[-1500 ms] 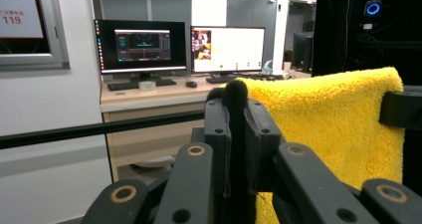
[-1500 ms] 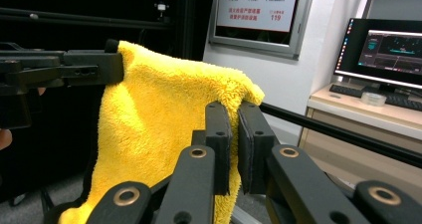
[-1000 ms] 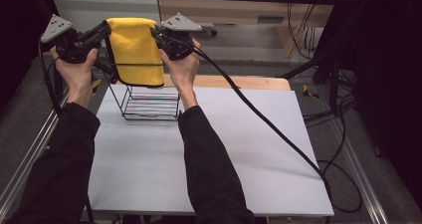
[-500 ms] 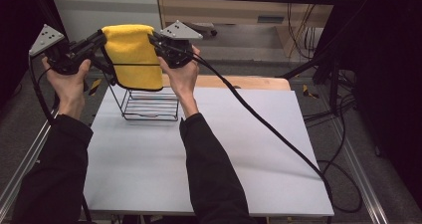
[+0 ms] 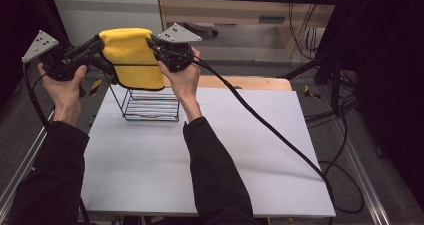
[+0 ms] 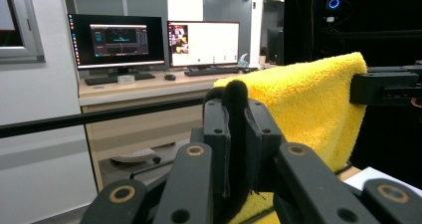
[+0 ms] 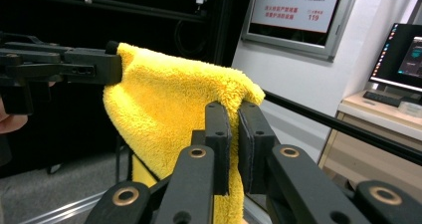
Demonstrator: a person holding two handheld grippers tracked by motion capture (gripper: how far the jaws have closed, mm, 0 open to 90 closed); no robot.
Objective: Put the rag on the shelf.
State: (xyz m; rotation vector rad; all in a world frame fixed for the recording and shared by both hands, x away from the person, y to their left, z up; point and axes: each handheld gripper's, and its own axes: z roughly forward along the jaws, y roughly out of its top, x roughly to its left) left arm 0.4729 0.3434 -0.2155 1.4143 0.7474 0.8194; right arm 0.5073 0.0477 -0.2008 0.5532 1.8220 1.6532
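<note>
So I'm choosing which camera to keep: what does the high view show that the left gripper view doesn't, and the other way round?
High view alone: the wire rack under the towel, the white table, both hands and sleeves, and the right tool's cable.

Left gripper view alone: two lit monitors and a keyboard on a desk behind.

Both: the yellow towel held up, the left tool and the right tool each shut on a top corner.

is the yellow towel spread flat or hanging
Hanging: the yellow towel is held up by two corners between the left tool and right tool, draping above the wire basket.
</note>
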